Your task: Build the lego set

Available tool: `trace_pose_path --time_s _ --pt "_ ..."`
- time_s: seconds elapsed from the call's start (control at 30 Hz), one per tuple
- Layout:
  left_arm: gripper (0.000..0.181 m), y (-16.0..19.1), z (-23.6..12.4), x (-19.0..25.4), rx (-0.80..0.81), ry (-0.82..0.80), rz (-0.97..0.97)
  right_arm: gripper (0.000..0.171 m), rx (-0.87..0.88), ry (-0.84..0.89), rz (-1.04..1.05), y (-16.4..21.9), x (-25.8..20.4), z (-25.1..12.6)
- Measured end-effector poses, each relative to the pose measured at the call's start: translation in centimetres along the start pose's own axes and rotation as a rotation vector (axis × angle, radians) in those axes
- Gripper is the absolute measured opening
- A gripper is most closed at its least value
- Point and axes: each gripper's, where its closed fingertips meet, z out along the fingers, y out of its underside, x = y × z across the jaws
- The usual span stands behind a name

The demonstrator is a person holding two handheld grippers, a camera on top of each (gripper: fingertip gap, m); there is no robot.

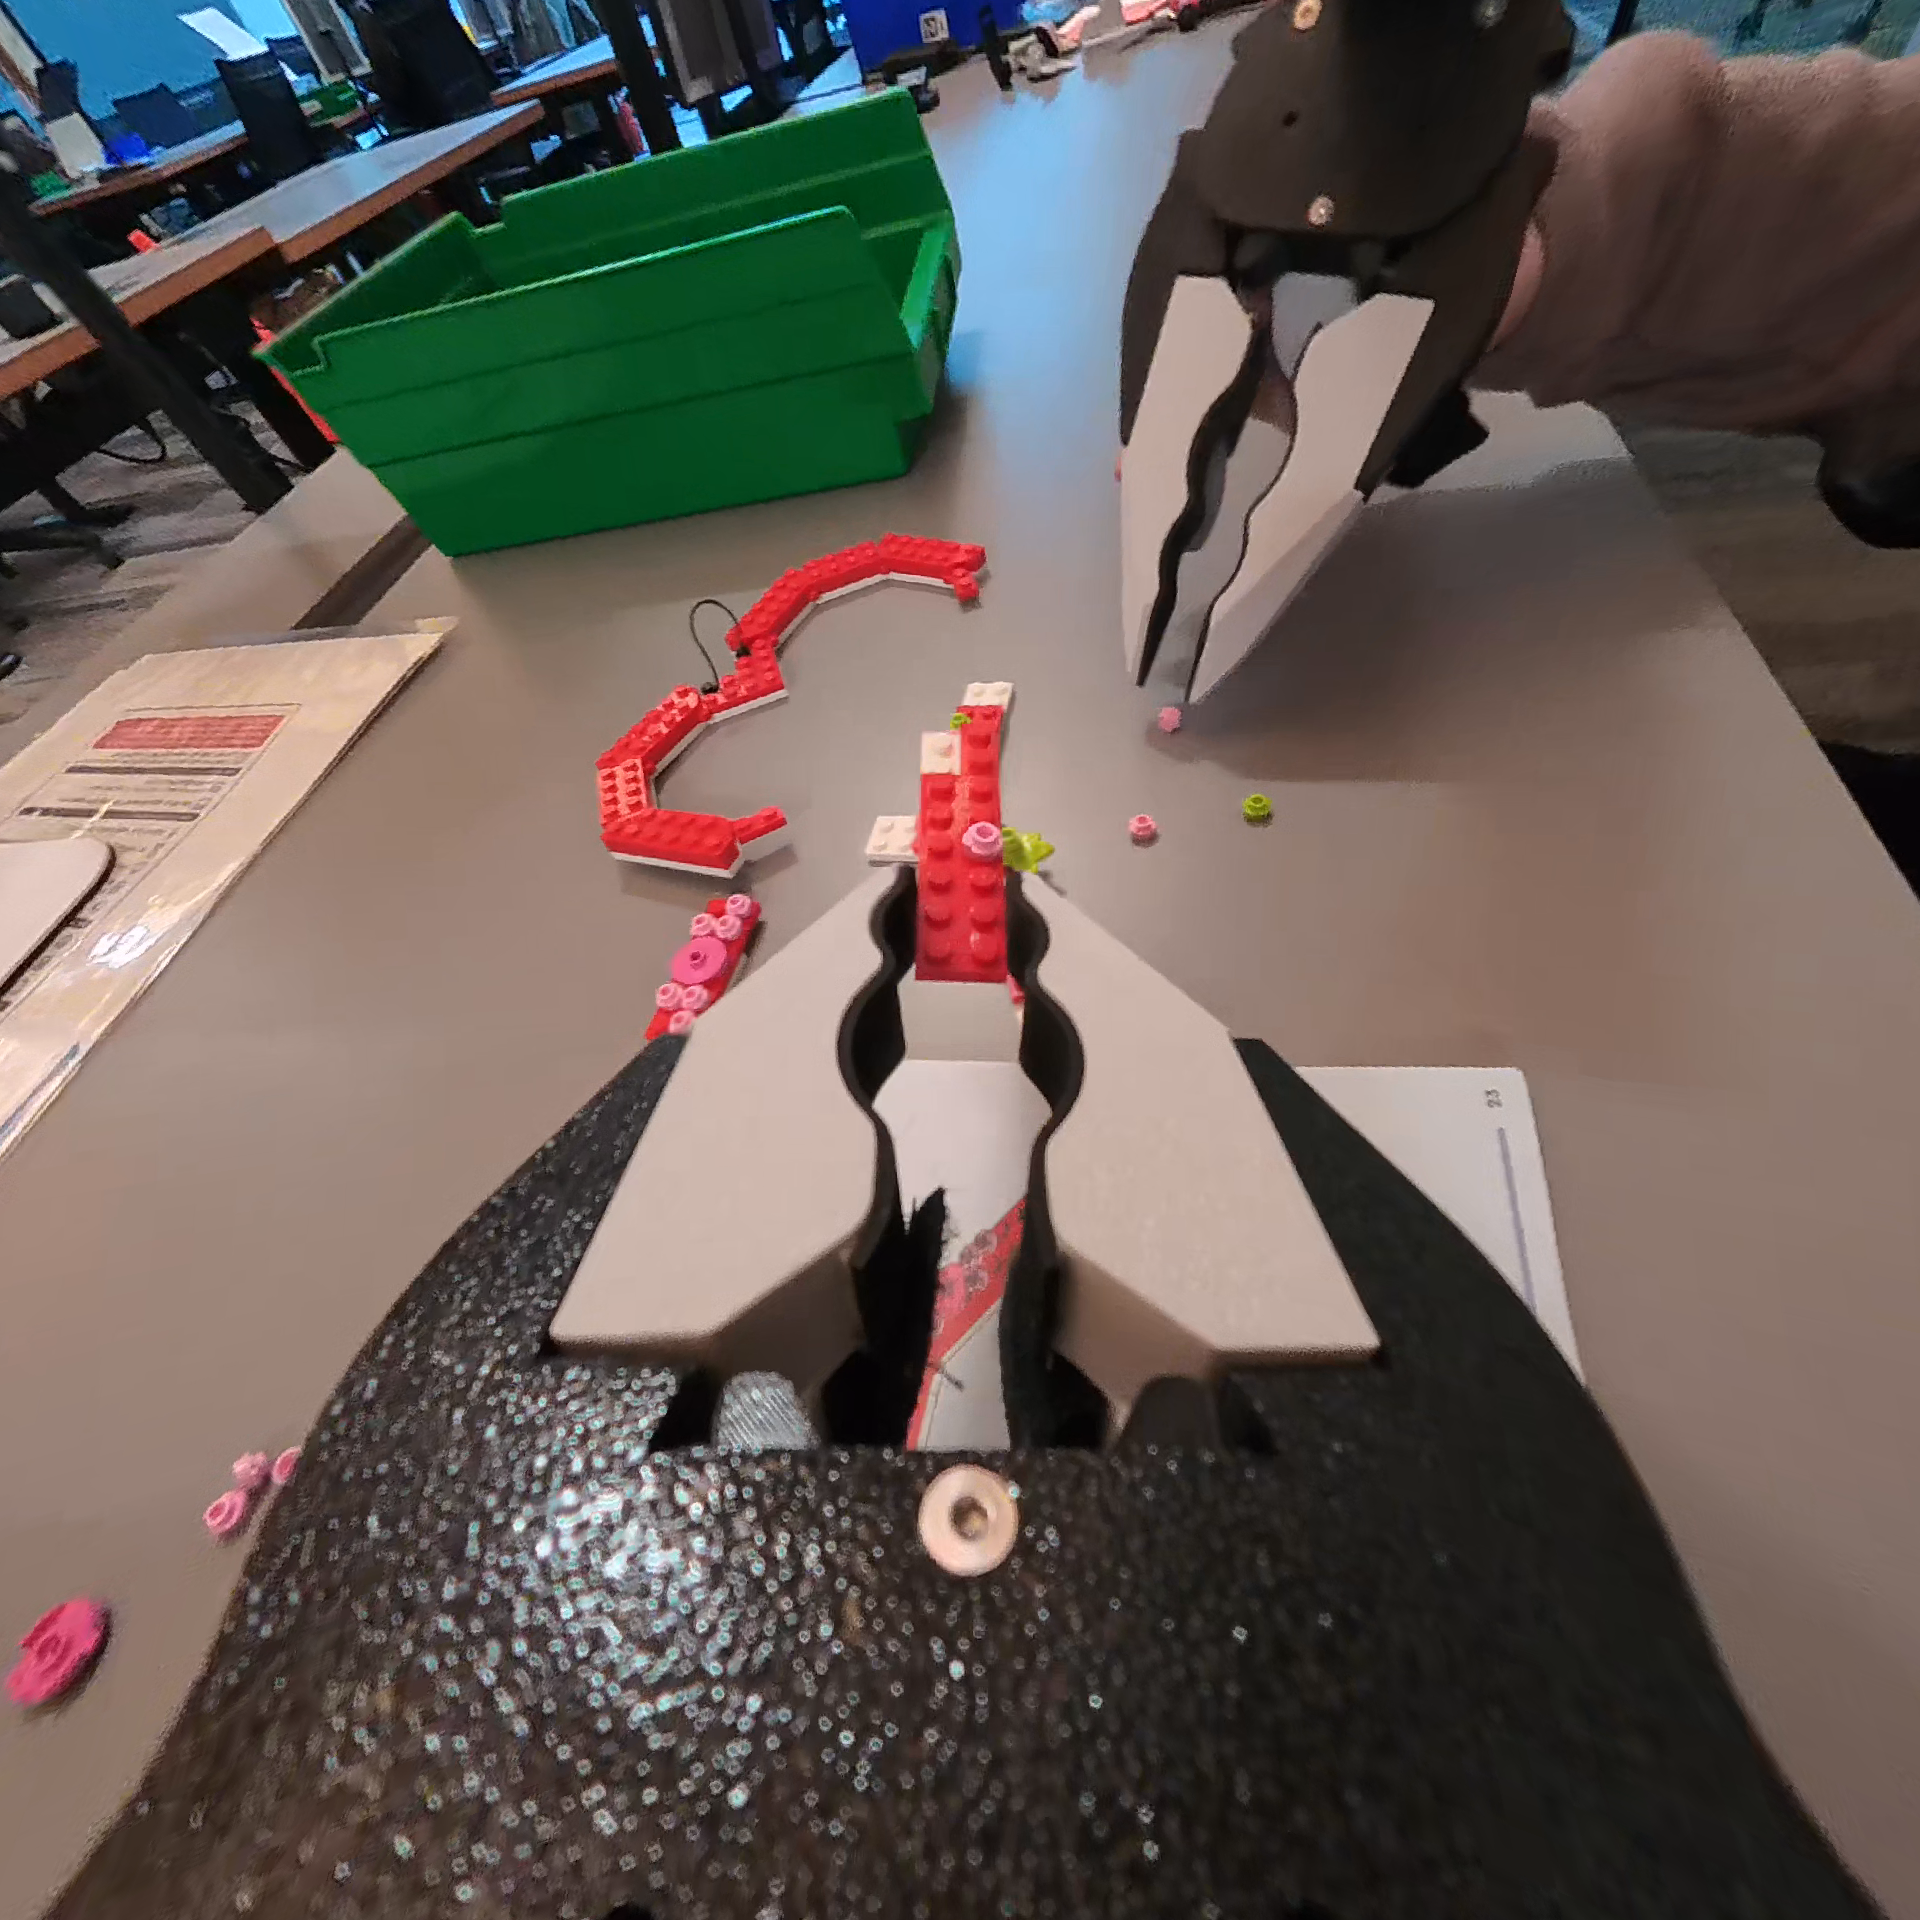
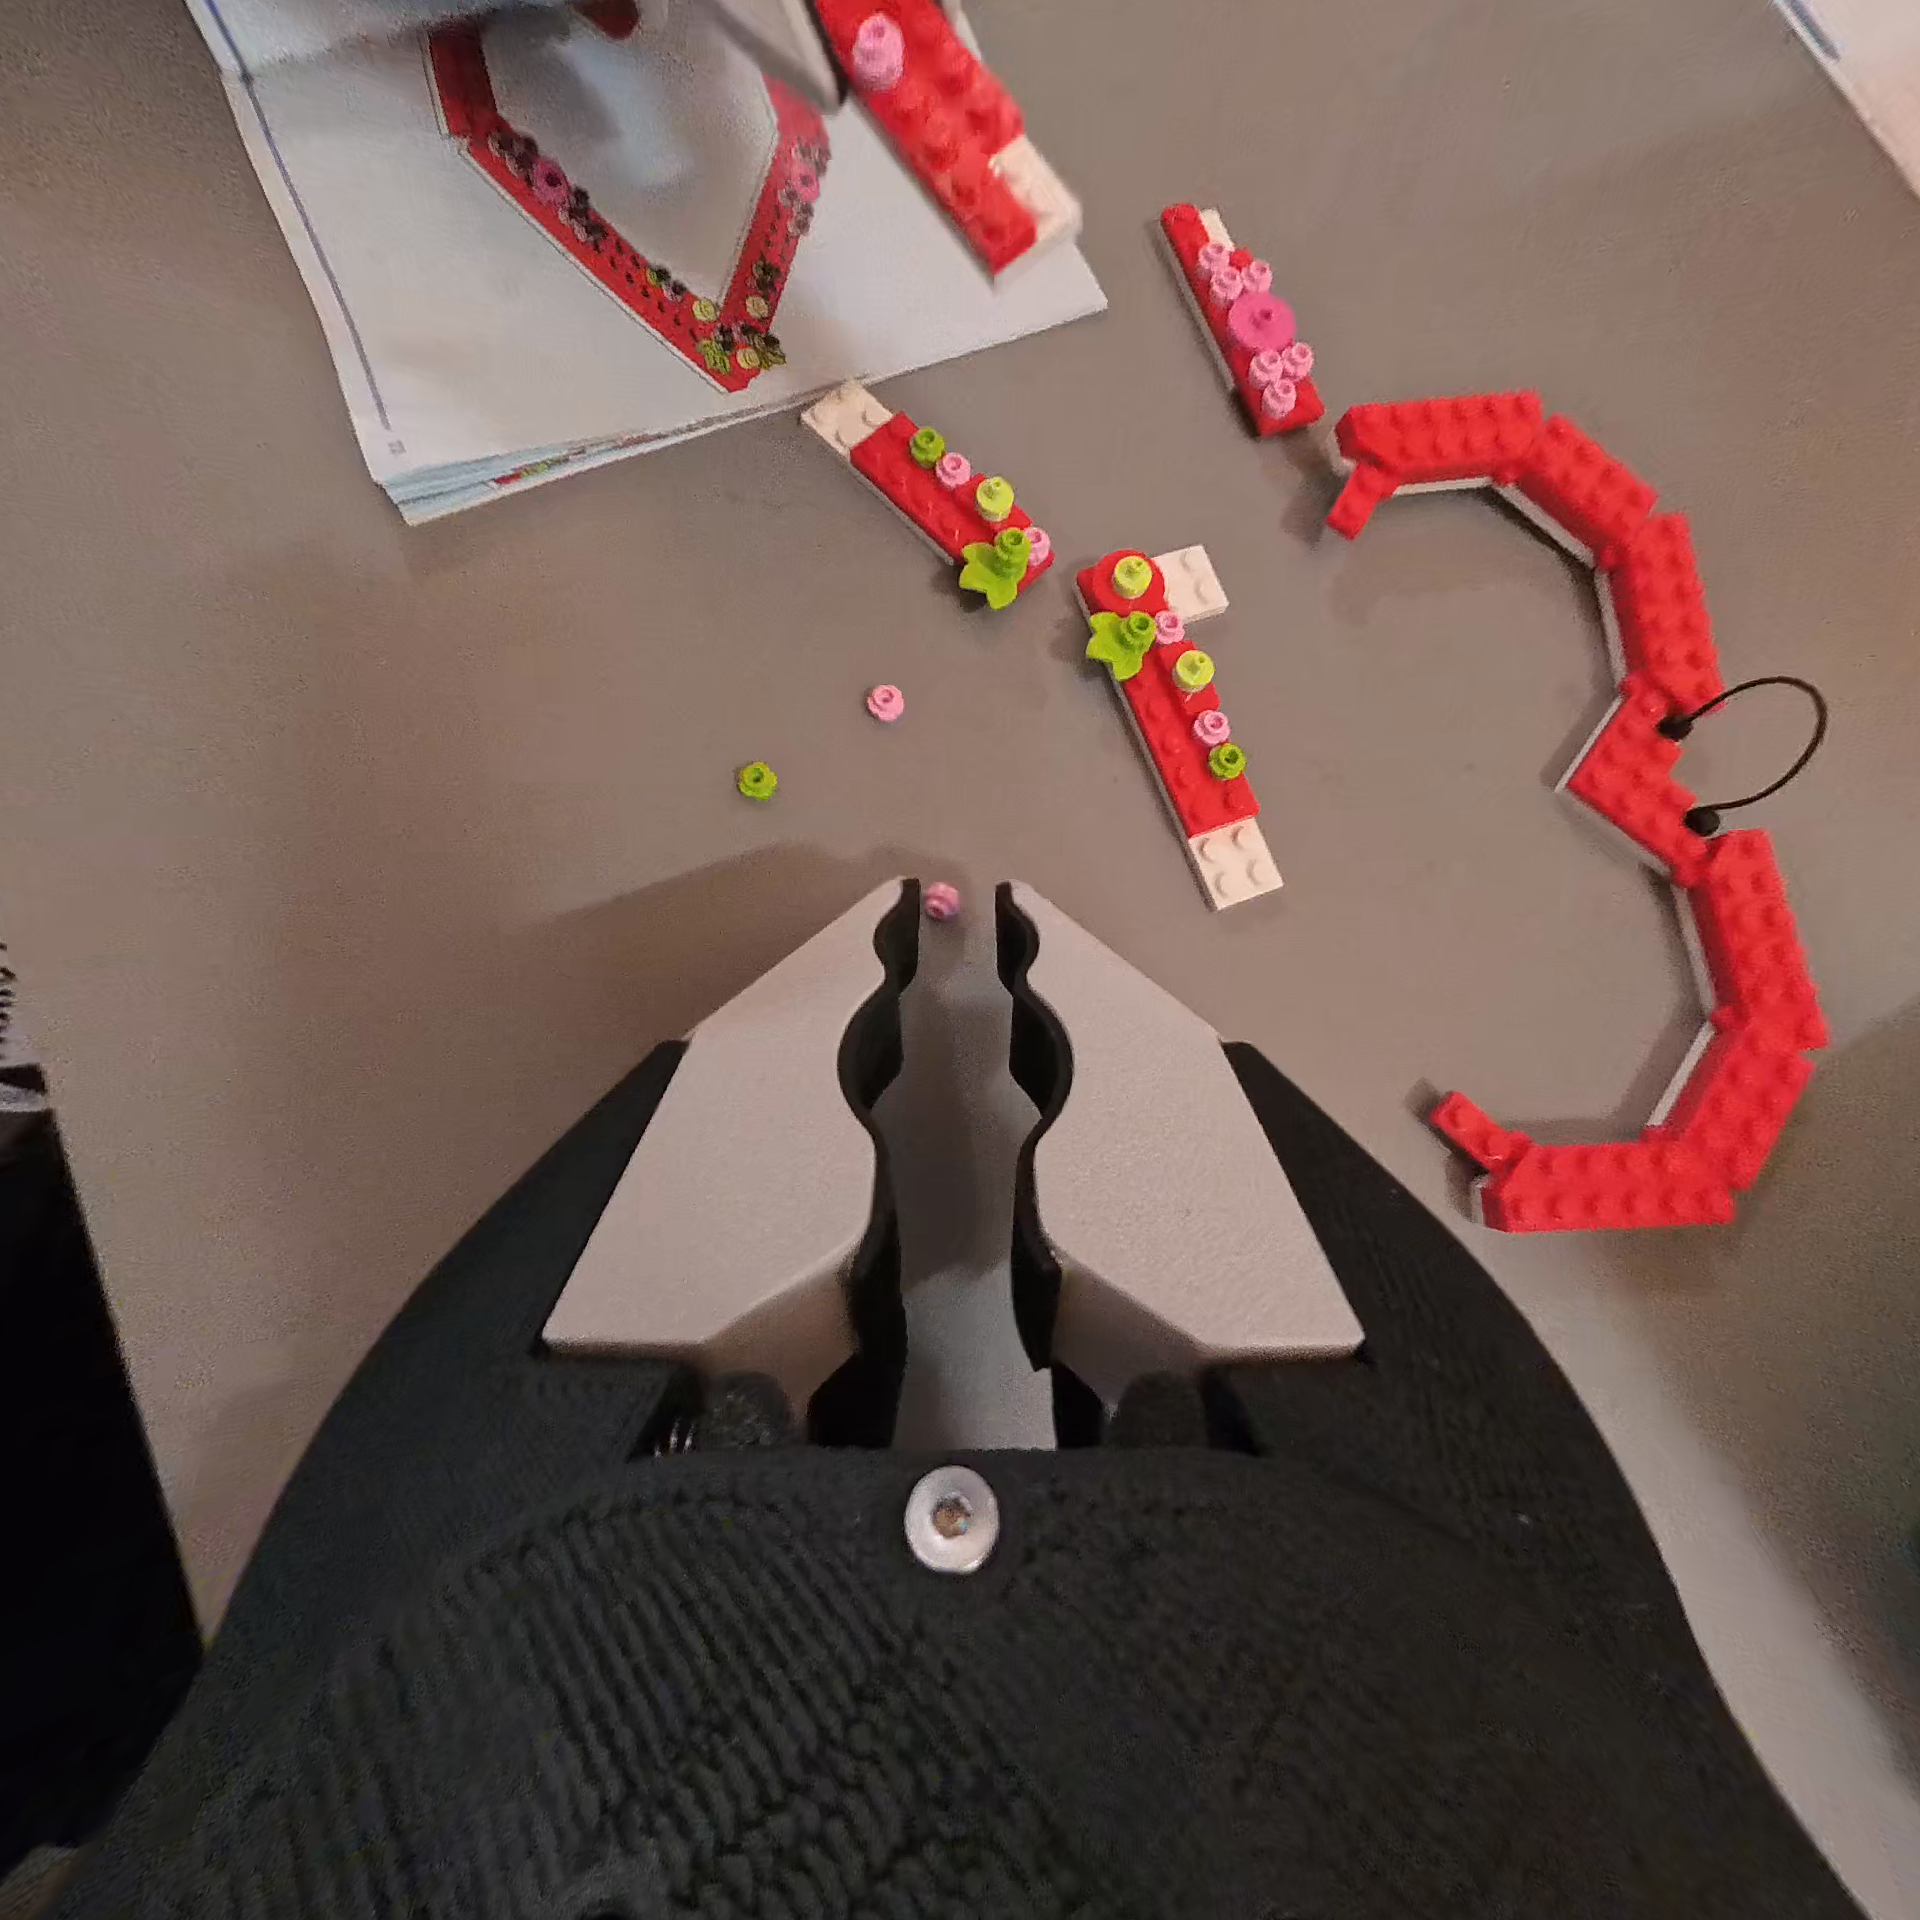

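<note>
My left gripper [image 1: 961, 894] is shut on the near end of a red Lego strip [image 1: 961, 883] that carries a pink flower stud [image 1: 979, 837]; the strip also shows at the top of the right wrist view [image 2: 935, 125]. My right gripper [image 2: 956, 899] is open by a narrow gap, tips down at the table, with a small pink stud [image 2: 941, 900] lying between them. In the left wrist view the right gripper [image 1: 1169, 675] stands just above that stud [image 1: 1170, 719]. A curved red arch with a black loop [image 2: 1662, 727] lies to the right.
Two red strips with green and pink studs [image 2: 945, 499] [image 2: 1174, 707] and one with pink flowers [image 2: 1247, 322] lie on the grey table. Loose pink [image 2: 884, 703] and green [image 2: 757, 780] studs lie nearby. An open instruction booklet [image 2: 416, 312], green bins [image 1: 644, 343] and a flat cardboard sheet [image 1: 156, 779] surround them. The tips of one gripper are about 12 cm away from the tips of the other.
</note>
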Motion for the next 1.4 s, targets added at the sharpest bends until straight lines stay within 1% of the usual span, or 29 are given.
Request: trace_pose_path --time_s 0.1,0.23,0.3,0.53,0.6,0.77,1.13,1.23,1.3,1.4 --pt "0.015 0.1 -0.1 -0.3 0.004 -0.006 -0.013 0.012 0.019 -0.027 -0.025 0.1 -0.2 0.2" --pt "0.015 0.3 0.1 -0.1 -0.012 -0.001 -0.002 0.012 0.028 -0.086 -0.005 0.4 -0.7 0.3" --pt "0.015 0.4 0.2 0.1 -0.017 0.003 0.003 0.007 0.023 -0.124 -0.006 0.6 -1.2 0.1" --pt "0.014 0.4 0.3 0.3 -0.014 0.014 -0.005 0.019 0.076 -0.119 0.008 0.1 -0.5 0.0" --pt "0.014 0.4 0.3 0.3 -0.014 0.016 -0.005 0.019 0.077 -0.139 0.005 0.2 -0.4 0.3" --pt "0.015 0.5 0.3 0.4 -0.016 0.018 -0.005 0.008 0.057 -0.173 -0.004 0.5 -0.8 0.6" --pt "0.014 0.6 0.5 0.5 -0.018 0.028 -0.01 0.005 0.061 -0.179 -0.012 0.6 -1.1 0.6" --pt "0.014 0.6 0.6 0.8 -0.016 0.046 -0.019 0.005 0.091 -0.178 -0.016 0.1 -1.1 0.5" --pt "0.014 0.6 0.7 1.1 -0.019 0.061 -0.026 0.005 0.134 -0.16 -0.049 -0.7 -1.0 0.2" --pt "0.014 0.7 0.9 1.6 -0.026 0.087 -0.041 0.004 0.185 -0.095 -0.157 -1.7 -0.9 -0.3"
